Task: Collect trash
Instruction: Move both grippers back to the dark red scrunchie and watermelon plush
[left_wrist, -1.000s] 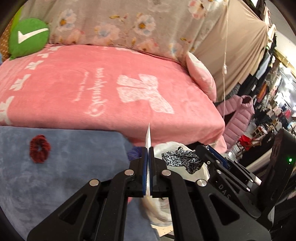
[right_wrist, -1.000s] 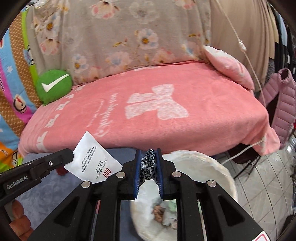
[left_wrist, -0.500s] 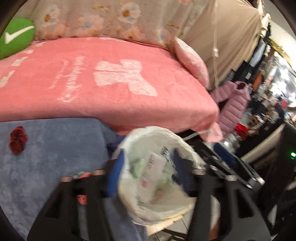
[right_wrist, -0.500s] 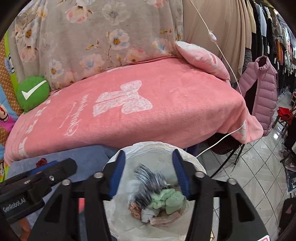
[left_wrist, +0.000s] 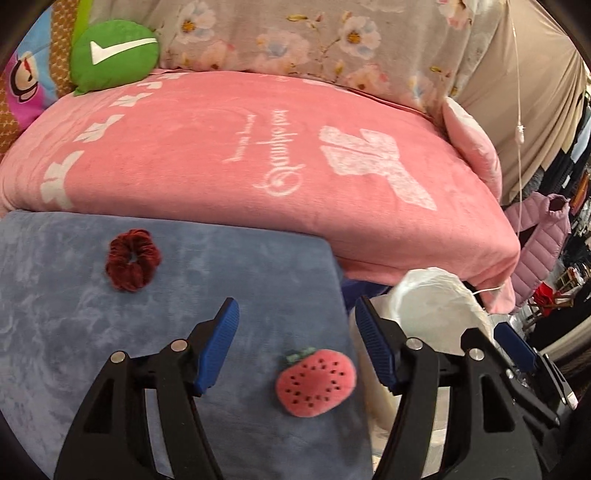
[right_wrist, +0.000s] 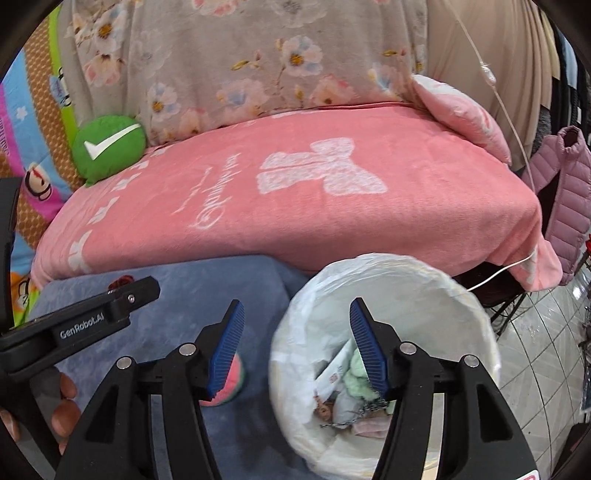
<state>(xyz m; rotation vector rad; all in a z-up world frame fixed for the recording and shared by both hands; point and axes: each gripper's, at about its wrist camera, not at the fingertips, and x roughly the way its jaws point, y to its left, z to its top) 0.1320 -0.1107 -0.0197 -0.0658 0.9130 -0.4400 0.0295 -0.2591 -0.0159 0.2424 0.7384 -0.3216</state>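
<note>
My left gripper stands open over a blue-grey blanket, with nothing between its pads. A pink strawberry plush lies just below it, and a dark red scrunchie lies further left. My right gripper hangs at the near left rim of a white-lined bin; its jaws are opening and hold nothing. In the bin lie a white paper tag, a pale green soft piece and a leopard-print scrunchie. The strawberry plush shows behind the right gripper's left finger.
A pink blanket covers the raised bed behind, with a green check-mark cushion at its far left. One finger of the left gripper and a hand show at the left. Tiled floor and a lilac jacket lie right.
Both grippers opened: the left let go of the white tag, the right of the leopard-print scrunchie, and both now lie in the bin. The left view swung left over the blue-grey blanket.
</note>
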